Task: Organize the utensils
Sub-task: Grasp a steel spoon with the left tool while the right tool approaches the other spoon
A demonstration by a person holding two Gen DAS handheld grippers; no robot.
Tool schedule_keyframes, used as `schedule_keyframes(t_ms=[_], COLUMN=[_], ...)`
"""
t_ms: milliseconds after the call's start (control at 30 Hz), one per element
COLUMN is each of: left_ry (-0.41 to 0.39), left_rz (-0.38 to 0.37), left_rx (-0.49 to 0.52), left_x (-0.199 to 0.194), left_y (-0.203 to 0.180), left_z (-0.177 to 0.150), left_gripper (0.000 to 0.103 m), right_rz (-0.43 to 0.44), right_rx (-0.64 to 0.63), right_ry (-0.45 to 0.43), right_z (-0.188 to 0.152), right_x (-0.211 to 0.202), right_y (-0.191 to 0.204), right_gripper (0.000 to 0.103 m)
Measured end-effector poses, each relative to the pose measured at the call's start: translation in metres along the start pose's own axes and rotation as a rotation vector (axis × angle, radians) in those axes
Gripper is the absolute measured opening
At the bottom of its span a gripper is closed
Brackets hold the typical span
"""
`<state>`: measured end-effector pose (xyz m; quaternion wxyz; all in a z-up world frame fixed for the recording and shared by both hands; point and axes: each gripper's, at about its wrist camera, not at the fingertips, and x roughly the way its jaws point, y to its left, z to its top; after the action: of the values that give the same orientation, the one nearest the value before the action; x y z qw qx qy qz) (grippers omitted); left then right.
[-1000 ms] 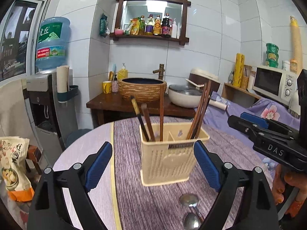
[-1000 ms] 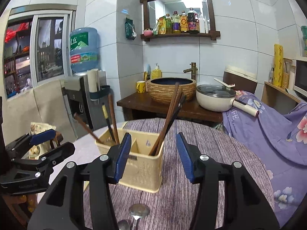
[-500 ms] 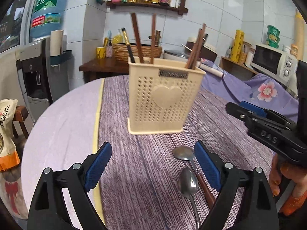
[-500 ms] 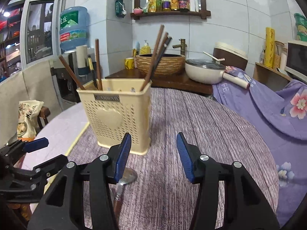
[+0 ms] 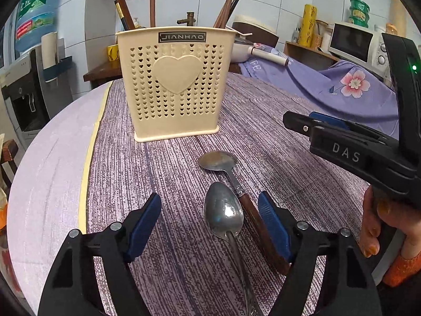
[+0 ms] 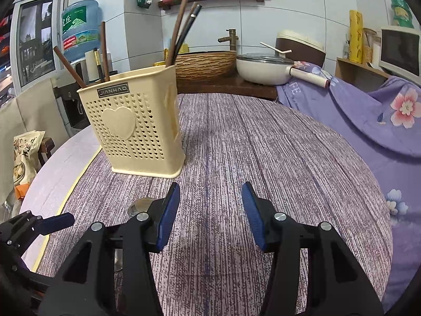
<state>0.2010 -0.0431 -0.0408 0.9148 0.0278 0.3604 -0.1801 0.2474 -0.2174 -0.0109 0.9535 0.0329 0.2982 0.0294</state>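
Left gripper (image 5: 210, 214) low over the purple table mat (image 5: 276, 131), jaws just narrowing yet apart, straddling an all-metal spoon (image 5: 223, 214) and a wooden-handled spoon (image 5: 219, 159) without touching. Right gripper (image 6: 210, 210) half open, empty, over bare mat. Far behind the spoons, cream utensil holder (image 5: 175, 84) upright, chopsticks (image 6: 181, 26) inside.

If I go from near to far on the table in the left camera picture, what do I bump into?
Left gripper → all-metal spoon → spoon with the wooden handle → cream utensil holder → chopsticks standing in it.
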Motion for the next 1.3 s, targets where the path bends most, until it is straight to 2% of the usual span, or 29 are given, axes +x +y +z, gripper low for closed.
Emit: schedule_keyframes(t_ms=[133, 200, 400, 633, 1000, 1100, 1233, 1300], left_ry=[0.024, 0.029, 0.116, 0.16, 0.163, 0.158, 0.151, 0.15], left_rz=[0.011, 0.017, 0.024, 0.03, 0.064, 0.08, 0.086, 0.082], left_rx=[0.011, 0.012, 0.062, 0.091, 0.08, 0.062, 0.054, 0.049], left_x=[0.005, 0.004, 0.012, 0.022, 0.04, 0.041, 0.04, 0.04], left_y=[-0.002, -0.001, -0.007, -0.012, -0.014, -0.014, -0.016, -0.014], left_z=[-0.002, -0.003, -0.013, -0.014, 0.003, 0.005, 0.006, 0.006], left_gripper=[0.065, 0.065, 0.061, 0.059, 0.059, 0.053, 0.038, 0.038], right_rz=[0.004, 0.006, 0.019, 0.031, 0.029, 0.026, 0.023, 0.024], right_rx=[0.012, 0.012, 0.027, 0.038, 0.047, 0.051, 0.05, 0.049], right_ry=[0.01, 0.013, 0.021, 0.026, 0.023, 0.022, 0.027, 0.032], right_z=[-0.003, -0.004, -0.005, -0.005, -0.004, -0.004, -0.004, -0.004], right_x=[0.002, 0.003, 0.004, 0.005, 0.004, 0.004, 0.004, 0.004], right_y=[-0.004, -0.004, -0.005, -0.006, -0.009, -0.01, -0.01, -0.008], right_gripper=[0.05, 0.05, 0.05, 0.05, 0.05, 0.05, 0.05, 0.05])
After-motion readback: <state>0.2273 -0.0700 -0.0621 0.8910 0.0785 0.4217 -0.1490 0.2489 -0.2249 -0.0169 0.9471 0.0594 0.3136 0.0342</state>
